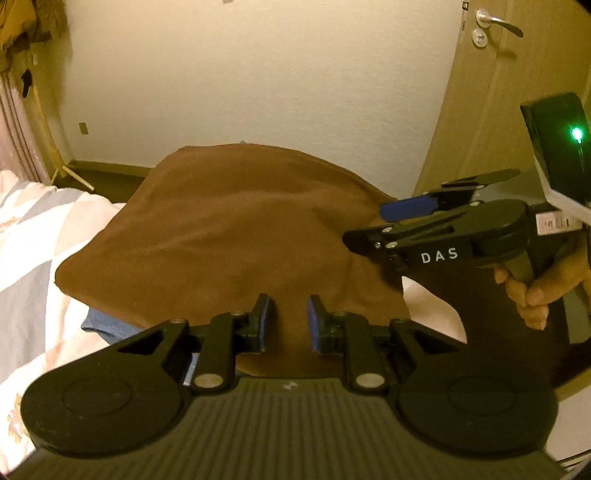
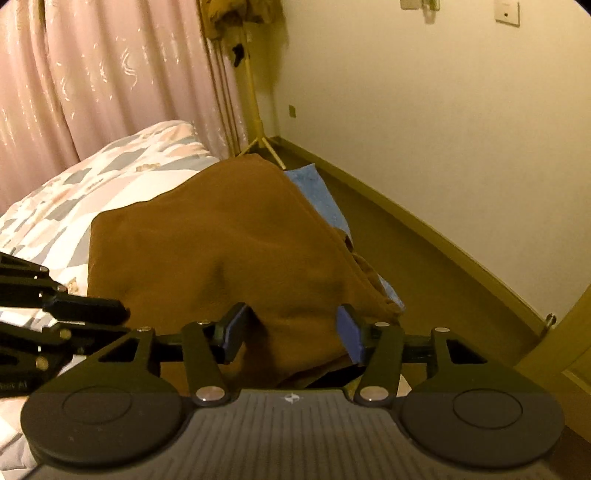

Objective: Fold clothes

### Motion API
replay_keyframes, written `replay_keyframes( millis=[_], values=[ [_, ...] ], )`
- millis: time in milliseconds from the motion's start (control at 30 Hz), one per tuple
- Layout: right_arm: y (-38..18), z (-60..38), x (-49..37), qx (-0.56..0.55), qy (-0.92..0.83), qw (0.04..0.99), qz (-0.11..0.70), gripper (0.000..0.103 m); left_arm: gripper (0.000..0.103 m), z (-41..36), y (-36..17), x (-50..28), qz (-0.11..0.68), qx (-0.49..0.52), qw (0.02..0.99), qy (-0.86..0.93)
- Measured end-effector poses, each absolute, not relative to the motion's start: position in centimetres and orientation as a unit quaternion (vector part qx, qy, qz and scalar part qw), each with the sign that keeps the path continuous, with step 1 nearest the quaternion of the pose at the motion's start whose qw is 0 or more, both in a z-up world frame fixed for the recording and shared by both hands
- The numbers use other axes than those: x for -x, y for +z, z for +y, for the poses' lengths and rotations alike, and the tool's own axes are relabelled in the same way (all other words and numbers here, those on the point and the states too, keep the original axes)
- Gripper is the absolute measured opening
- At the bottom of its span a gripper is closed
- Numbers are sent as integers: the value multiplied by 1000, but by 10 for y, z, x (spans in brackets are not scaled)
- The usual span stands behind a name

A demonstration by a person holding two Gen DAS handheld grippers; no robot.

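Patterned bed (image 2: 122, 162), brown garment (image 1: 229, 229) spread, both tongs (image 1: 289, 321) (image 2: 291, 330) parted, empty.

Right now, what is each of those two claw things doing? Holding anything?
Left gripper: open a little, pads clear of the brown cloth below.
Right gripper: open wider, over the same cloth, gripping nothing.

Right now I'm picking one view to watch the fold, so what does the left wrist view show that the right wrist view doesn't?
Only the left wrist view: the door with its handle, and a hand holding the right gripper from the side.

Only the right wrist view: the pink curtain, and the blue cloth running along the far edge of the brown garment.

Both: the brown garment, the patterned bedding, and each gripper's own jaws apart over the cloth, the left gripper narrowly.
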State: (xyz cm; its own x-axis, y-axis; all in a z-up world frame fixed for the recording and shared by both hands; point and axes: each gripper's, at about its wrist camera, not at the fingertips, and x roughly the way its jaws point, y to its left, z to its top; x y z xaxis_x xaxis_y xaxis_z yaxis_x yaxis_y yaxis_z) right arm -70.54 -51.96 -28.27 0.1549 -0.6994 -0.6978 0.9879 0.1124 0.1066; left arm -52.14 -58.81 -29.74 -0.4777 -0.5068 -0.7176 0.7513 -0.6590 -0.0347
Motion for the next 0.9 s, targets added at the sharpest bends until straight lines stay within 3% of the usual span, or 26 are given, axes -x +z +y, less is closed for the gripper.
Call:
replay_keyframes(
  millis=[133,300,400,600,667,800,900],
  values=[
    [-287,-527,711,-294,-603,698,251,64,19,-593,-299,524,175,-351,378,-838],
    [-274,-530,707,-299,-613,695,230,63,25,-585,-272,511,195,-337,399,-830],
    [-254,-510,709,-302,-637,679,206,63,33,-578,-256,491,229,-324,408,-822],
    [-243,-465,702,-352,-663,636,177,72,53,-558,-236,459,251,-337,434,-797],
    [-240,-446,692,-361,-673,622,173,73,66,-547,-229,448,249,-335,439,-795],
    [-234,-416,665,-363,-688,607,164,77,67,-525,-214,426,239,-338,446,-794],
    [-224,-397,640,-355,-698,600,163,81,76,-505,-202,407,237,-341,447,-792]
  ],
)
